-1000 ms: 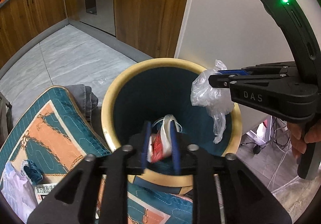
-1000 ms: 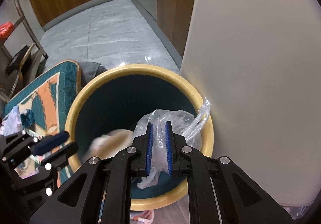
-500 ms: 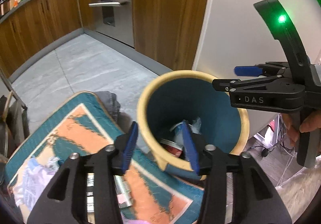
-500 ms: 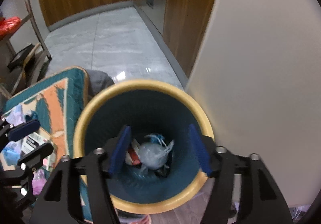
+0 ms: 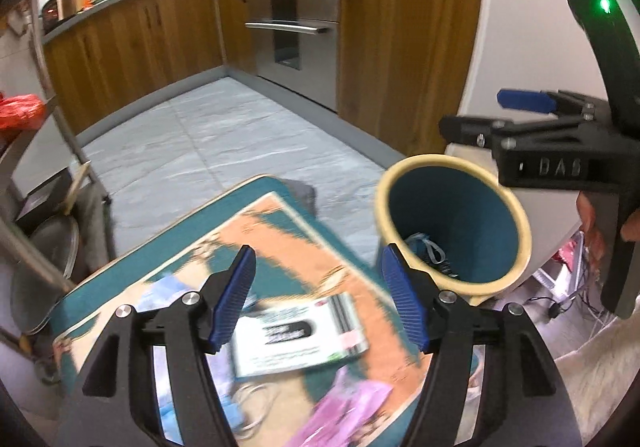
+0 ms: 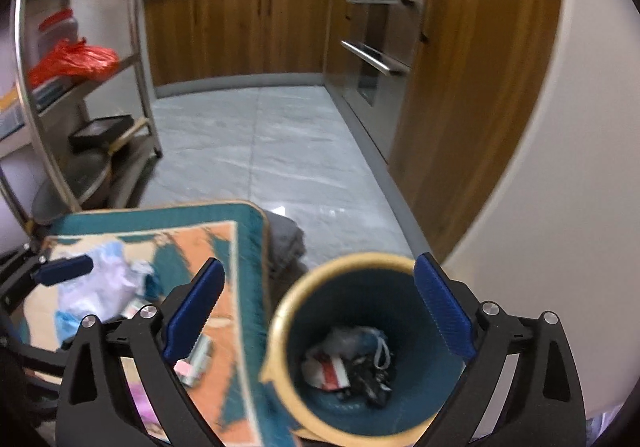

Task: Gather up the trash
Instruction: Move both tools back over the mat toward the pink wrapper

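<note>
A teal bin with a yellow rim (image 5: 516, 219) (image 6: 280, 319) stands on the floor beside a teal and orange mat (image 5: 280, 231) (image 6: 192, 243). Trash (image 6: 348, 363) lies in the bin's bottom. My left gripper (image 5: 320, 295) is open and empty above the mat, over a white printed packet (image 5: 296, 339); a pink wrapper (image 5: 344, 407) lies nearer. My right gripper (image 6: 320, 311) is open and empty above the bin; it also shows in the left wrist view (image 5: 472, 115). Crumpled white and blue plastic (image 6: 104, 279) lies on the mat.
A white rounded wall (image 6: 560, 207) stands right of the bin. Wooden cabinets and an oven (image 5: 296, 15) line the far side of the grey tiled floor (image 6: 260, 151). A metal rack (image 6: 80, 87) holding a red bag (image 6: 72, 59) stands at the left.
Both grippers let their trash fall into the bin and opened wide. Both have since risen and drawn back; the left one has swung left over the mat.
</note>
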`<action>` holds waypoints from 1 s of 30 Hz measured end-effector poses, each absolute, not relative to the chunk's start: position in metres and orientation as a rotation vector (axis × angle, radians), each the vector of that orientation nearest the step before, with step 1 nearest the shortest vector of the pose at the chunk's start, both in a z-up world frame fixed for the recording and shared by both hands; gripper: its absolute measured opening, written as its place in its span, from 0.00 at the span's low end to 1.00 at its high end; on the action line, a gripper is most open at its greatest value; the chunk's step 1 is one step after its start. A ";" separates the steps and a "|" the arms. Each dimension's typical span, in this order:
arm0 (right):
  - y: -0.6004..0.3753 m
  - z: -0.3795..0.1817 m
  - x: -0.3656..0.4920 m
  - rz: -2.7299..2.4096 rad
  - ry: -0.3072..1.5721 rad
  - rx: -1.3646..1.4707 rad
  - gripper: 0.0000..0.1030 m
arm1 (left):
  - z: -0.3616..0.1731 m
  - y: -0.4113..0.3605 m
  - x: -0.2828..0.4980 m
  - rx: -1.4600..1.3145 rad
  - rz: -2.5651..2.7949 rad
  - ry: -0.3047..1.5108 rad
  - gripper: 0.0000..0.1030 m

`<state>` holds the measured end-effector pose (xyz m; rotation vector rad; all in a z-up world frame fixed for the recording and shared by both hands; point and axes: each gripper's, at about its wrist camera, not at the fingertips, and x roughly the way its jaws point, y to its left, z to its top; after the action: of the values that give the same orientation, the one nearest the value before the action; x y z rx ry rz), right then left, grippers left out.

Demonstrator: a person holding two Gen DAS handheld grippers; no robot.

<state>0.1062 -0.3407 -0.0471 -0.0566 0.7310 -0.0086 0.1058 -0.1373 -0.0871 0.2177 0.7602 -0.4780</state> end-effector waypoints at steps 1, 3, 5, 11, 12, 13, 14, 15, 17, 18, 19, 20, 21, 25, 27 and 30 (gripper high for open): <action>-0.332 -0.044 0.107 0.002 0.723 -0.063 0.93 | -0.086 -0.128 0.104 0.215 -0.465 0.761 0.64; -0.313 -0.037 0.107 0.022 0.697 -0.087 0.93 | -0.085 -0.109 0.103 0.207 -0.439 0.763 0.64; -0.296 -0.032 0.107 0.036 0.680 -0.111 0.94 | -0.083 -0.095 0.102 0.194 -0.418 0.766 0.65; -0.257 -0.029 0.105 0.074 0.665 -0.174 0.94 | -0.080 -0.068 0.104 0.146 -0.381 0.770 0.65; -0.254 -0.029 0.104 0.082 0.669 -0.167 0.94 | -0.080 -0.064 0.102 0.157 -0.376 0.767 0.66; -0.254 -0.027 0.104 0.091 0.673 -0.145 0.94 | -0.081 -0.061 0.102 0.158 -0.373 0.768 0.66; -0.256 -0.026 0.102 0.099 0.674 -0.106 0.94 | -0.081 -0.058 0.103 0.153 -0.373 0.772 0.66; -0.260 -0.026 0.099 0.103 0.680 -0.058 0.95 | -0.082 -0.054 0.104 0.145 -0.370 0.778 0.66; -0.269 -0.031 0.096 0.100 0.702 0.012 0.95 | -0.083 -0.048 0.103 0.146 -0.363 0.779 0.67; -0.274 -0.036 0.093 0.086 0.722 0.040 0.95 | -0.084 -0.046 0.103 0.155 -0.354 0.779 0.67; -0.276 -0.041 0.091 0.076 0.736 0.054 0.95 | -0.085 -0.044 0.103 0.161 -0.348 0.779 0.68; -0.280 -0.048 0.088 0.059 0.765 0.068 0.95 | -0.085 -0.042 0.103 0.164 -0.344 0.778 0.69; -0.281 -0.053 0.086 0.044 0.785 0.075 0.95 | -0.085 -0.041 0.104 0.164 -0.337 0.778 0.69; -0.279 -0.073 0.070 0.015 0.849 0.141 0.95 | -0.082 -0.034 0.109 0.157 -0.303 0.794 0.70; -0.266 -0.085 0.065 0.030 0.884 0.142 0.95 | -0.076 -0.028 0.109 0.117 -0.286 0.790 0.70; -0.238 -0.101 0.057 0.061 0.913 0.031 0.95 | -0.073 -0.018 0.106 0.065 -0.285 0.775 0.73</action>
<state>0.0570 -0.2376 -0.1011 0.0315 0.9128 0.0611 0.1061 -0.0176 -0.0726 0.0646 0.7746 -0.2846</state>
